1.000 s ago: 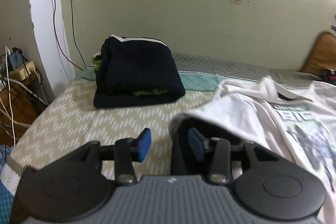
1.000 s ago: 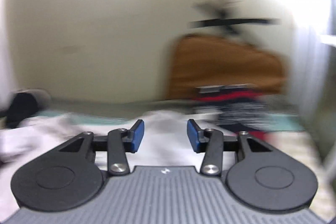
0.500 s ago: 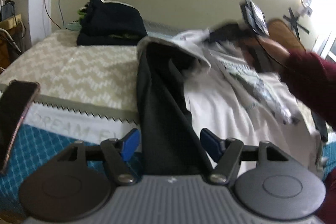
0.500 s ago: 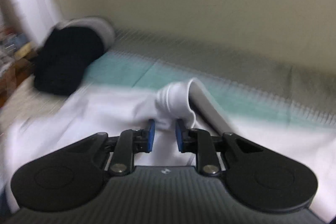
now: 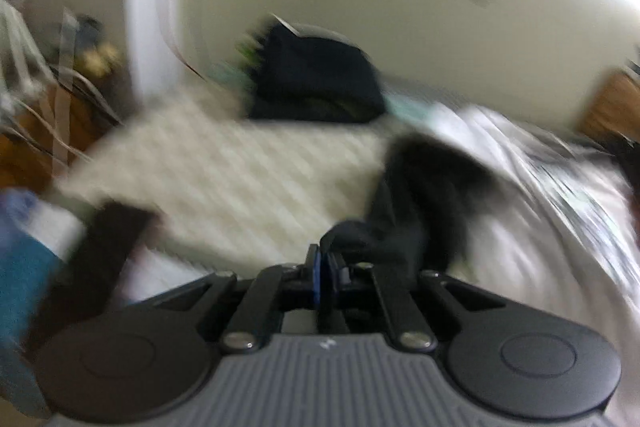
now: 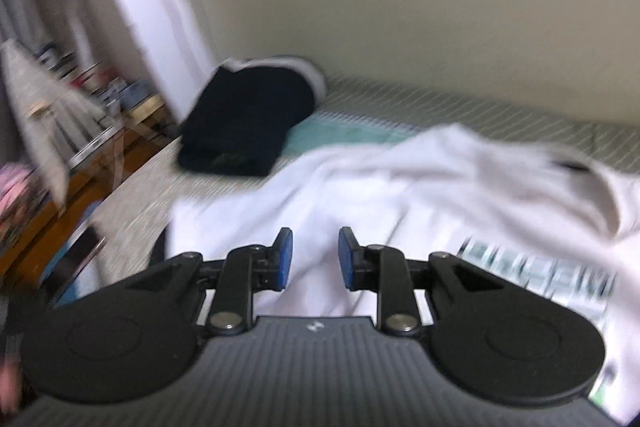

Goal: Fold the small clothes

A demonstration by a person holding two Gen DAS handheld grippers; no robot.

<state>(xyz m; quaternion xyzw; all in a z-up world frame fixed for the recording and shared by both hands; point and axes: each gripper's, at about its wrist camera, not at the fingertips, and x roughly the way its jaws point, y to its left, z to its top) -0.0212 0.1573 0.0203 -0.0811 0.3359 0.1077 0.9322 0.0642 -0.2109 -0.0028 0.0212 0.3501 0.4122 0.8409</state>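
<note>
Shirt point(image 6: 400, 195): soft white cloth with a blurred print, rumpled on the bed point(image 5: 224, 187), right of the pile.
Pile point(image 6: 248, 119): dark folded clothes, white trim, by the wall.
Left gripper point(image 5: 323, 273): blue pads have just closed tight on a dark fold point(image 5: 400, 211) of the shirt's edge.
Right gripper point(image 6: 315, 261): jaws partly apart, just widened slightly, over the shirt, gripping nothing.
Unclear: left view smeared; bed pattern indistinct.
</note>
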